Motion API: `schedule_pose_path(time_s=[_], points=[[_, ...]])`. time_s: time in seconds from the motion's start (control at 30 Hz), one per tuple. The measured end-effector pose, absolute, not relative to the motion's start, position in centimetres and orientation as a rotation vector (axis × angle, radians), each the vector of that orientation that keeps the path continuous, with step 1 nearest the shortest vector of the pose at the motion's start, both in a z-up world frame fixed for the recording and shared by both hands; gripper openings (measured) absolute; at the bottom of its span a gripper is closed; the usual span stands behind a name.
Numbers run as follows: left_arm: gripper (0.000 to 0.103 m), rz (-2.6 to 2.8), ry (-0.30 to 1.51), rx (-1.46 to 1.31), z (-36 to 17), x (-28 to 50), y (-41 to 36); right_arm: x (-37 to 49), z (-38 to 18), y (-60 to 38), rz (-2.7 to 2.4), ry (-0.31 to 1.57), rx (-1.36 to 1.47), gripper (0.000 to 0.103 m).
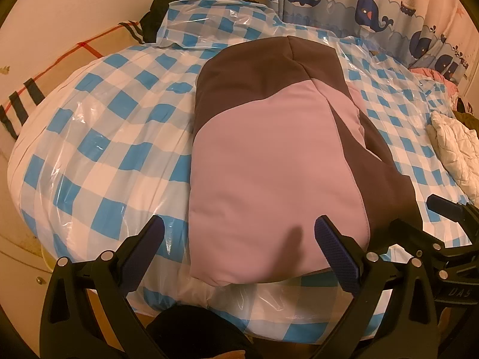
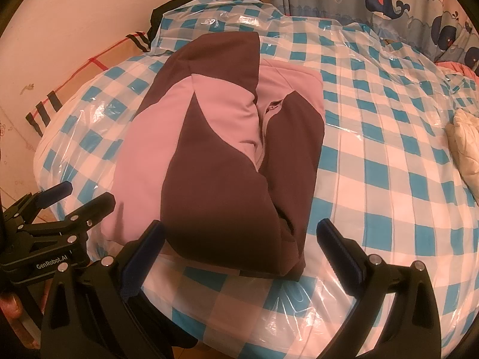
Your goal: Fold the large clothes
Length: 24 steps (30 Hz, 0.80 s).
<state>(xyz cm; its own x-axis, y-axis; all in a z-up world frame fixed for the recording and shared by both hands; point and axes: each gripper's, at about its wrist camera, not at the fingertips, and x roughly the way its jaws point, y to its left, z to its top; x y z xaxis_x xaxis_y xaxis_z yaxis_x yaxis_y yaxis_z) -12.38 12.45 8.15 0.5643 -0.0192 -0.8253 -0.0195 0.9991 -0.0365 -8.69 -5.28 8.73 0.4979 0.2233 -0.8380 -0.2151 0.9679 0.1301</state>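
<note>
A pink and dark brown jacket (image 1: 269, 164) lies folded into a long bundle on the bed; it also shows in the right wrist view (image 2: 215, 155). My left gripper (image 1: 239, 239) is open and empty, its jaws wide over the jacket's near pink end. My right gripper (image 2: 239, 239) is open and empty, its jaws spread on either side of the jacket's near dark end, just above it. The right gripper also shows at the right edge of the left wrist view (image 1: 425, 224), and the left gripper at the left edge of the right wrist view (image 2: 77, 200).
The bed is covered by a blue and white checked sheet under clear plastic (image 1: 104, 149). A whale-print curtain (image 1: 374, 6) hangs behind. A white quilted item (image 1: 455, 149) lies at the right. A plaid pillow (image 1: 60, 68) and a black garment (image 1: 158, 9) sit at the back left.
</note>
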Motion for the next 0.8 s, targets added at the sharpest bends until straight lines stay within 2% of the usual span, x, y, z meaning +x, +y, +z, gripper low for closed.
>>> schedule_pose_path(time_s=[0.57, 0.67, 0.8], points=[[0.096, -0.008, 0.933, -0.066, 8.6, -12.3, 12.8, -8.5, 8.7, -5.5, 0.270, 1.020, 0.014, 0.098], [0.096, -0.053, 0.820, -0.095, 9.3, -13.5, 12.9, -9.0, 8.6, -5.3, 0.271, 1.020, 0.018, 0.098], [0.096, -0.011, 0.758, -0.031, 10.1, -14.0, 12.0, -9.0, 8.6, -5.4, 0.271, 1.017, 0.025, 0.098]])
